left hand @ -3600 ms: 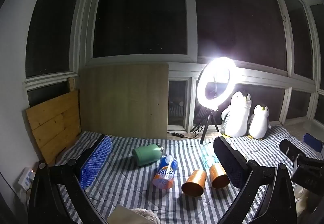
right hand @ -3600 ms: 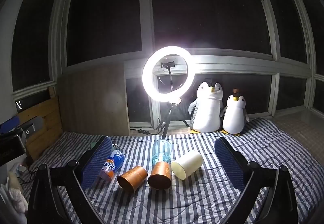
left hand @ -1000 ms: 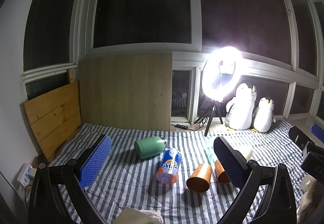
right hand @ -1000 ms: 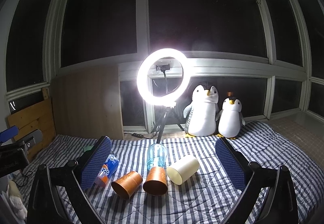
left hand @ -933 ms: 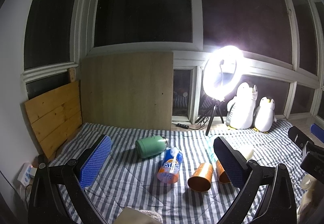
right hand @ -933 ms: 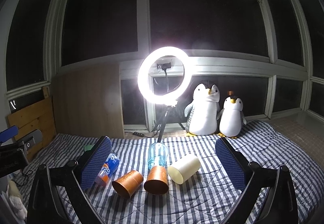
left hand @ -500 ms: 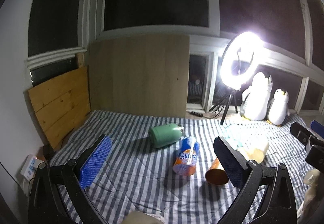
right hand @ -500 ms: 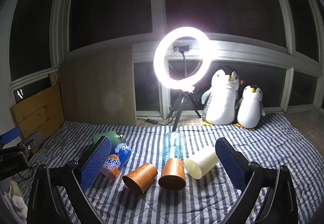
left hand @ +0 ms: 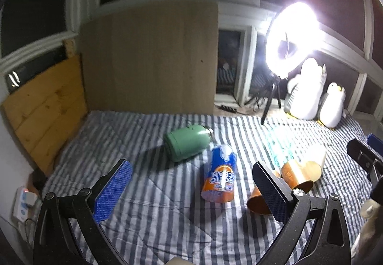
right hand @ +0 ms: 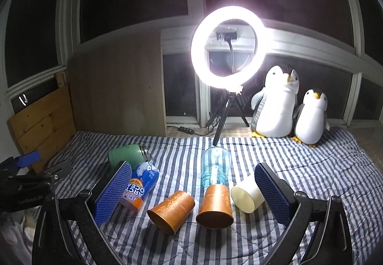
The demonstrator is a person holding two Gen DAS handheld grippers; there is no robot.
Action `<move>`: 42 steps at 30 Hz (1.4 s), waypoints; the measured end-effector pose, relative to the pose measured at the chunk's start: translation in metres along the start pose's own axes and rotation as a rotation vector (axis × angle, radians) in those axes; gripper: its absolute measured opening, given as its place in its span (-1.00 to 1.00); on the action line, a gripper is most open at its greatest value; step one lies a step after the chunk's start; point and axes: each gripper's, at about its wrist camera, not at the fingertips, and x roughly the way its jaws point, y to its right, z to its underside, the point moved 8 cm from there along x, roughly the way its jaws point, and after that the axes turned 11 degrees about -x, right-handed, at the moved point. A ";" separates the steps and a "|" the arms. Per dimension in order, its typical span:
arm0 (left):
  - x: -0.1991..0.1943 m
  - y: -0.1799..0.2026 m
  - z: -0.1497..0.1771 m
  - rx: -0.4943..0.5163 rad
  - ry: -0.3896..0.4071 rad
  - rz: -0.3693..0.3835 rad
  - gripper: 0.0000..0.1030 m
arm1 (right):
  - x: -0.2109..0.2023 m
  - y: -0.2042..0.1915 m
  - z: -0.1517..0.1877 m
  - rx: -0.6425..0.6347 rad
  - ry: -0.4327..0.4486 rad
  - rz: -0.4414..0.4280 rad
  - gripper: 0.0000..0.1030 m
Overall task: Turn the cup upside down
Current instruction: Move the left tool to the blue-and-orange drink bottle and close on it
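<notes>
- A night scene: a bed covered by a blue-and-white striped quilt (right hand: 299, 169), with dark windows behind it.
- The left gripper (left hand: 191, 183) hangs above the quilt with its fingers spread wide and nothing between them; the blue pads (left hand: 112, 190) face each other.
- The right gripper (right hand: 191, 188) hangs above the quilt too, its fingers wide apart and empty.
- Between the right gripper's fingers, near the front edge of the bed, three cups lie on their sides in a row with their mouths toward the camera.
- The left copper cup (right hand: 171, 211) is tilted, its mouth pointing to the front left.
- The middle copper cup (right hand: 215, 207) lies just beside it, and its base meets a clear blue bottle (right hand: 215, 166) lying behind it.
- A cream cup (right hand: 246, 195) lies just right of the middle one, partly hidden by the right finger pad.
- A blue-and-orange drink bottle (right hand: 140, 187) (its label reads upside down) lies on its side to the left of the cups.
- A green flask (right hand: 126, 153) lies on its side behind that bottle, toward the left edge of the bed.
- At the back edge a lit ring light (right hand: 227, 47) stands on a small tripod.
- Two plush penguins (right hand: 289, 107) stand side by side at the back right corner.
- Wooden boards (right hand: 115, 87) lean against the wall at the back left.
</notes>
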 end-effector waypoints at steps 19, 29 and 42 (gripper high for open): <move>0.217 0.066 0.006 0.053 -0.421 0.034 0.69 | -0.018 0.087 0.057 0.136 -0.117 0.180 0.97; 0.287 0.076 0.022 0.078 -0.581 -0.003 0.02 | -0.045 0.126 0.085 0.219 -0.160 0.265 0.97; 0.257 0.061 0.046 0.056 -0.613 0.032 -0.04 | -0.051 0.111 0.075 0.210 -0.131 0.229 0.97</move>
